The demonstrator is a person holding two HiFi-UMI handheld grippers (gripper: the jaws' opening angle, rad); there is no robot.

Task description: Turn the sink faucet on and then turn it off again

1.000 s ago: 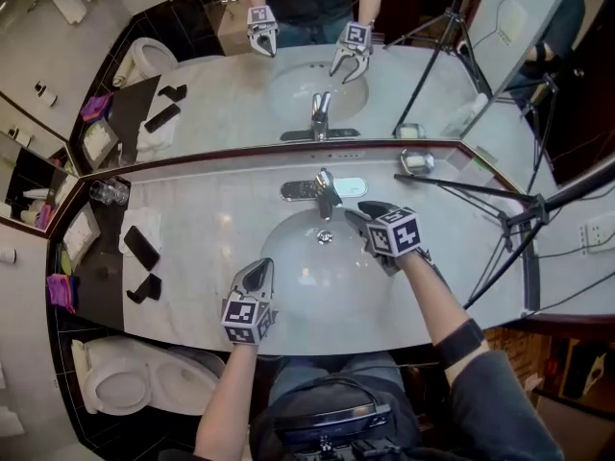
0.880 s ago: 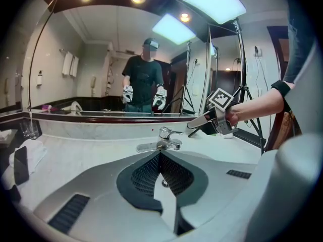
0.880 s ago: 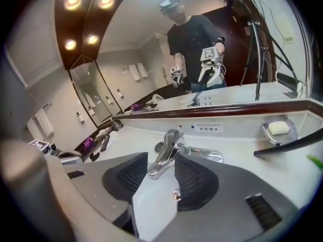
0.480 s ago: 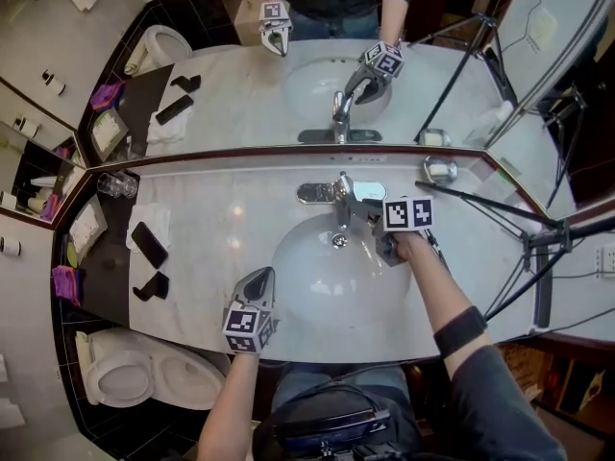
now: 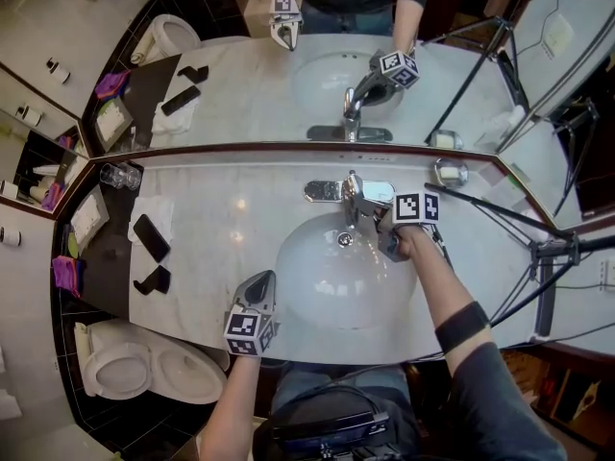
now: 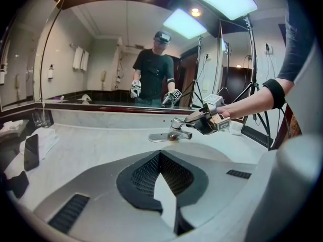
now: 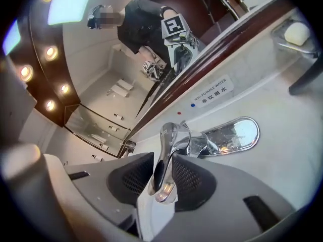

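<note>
Nearest, at the front rim of the sink (image 5: 288,301) set in the marble surface (image 5: 211,229): left gripper (image 5: 261,279), fingers tip to tip with nothing between. Farther back, across the basin: right gripper (image 5: 371,215), fingers just narrowed, now pressed on either side of the chrome faucet lever (image 7: 165,153). Beyond, faucet base (image 7: 232,134) flat on the surface's back edge, just below the mirror (image 5: 240,94).
</note>
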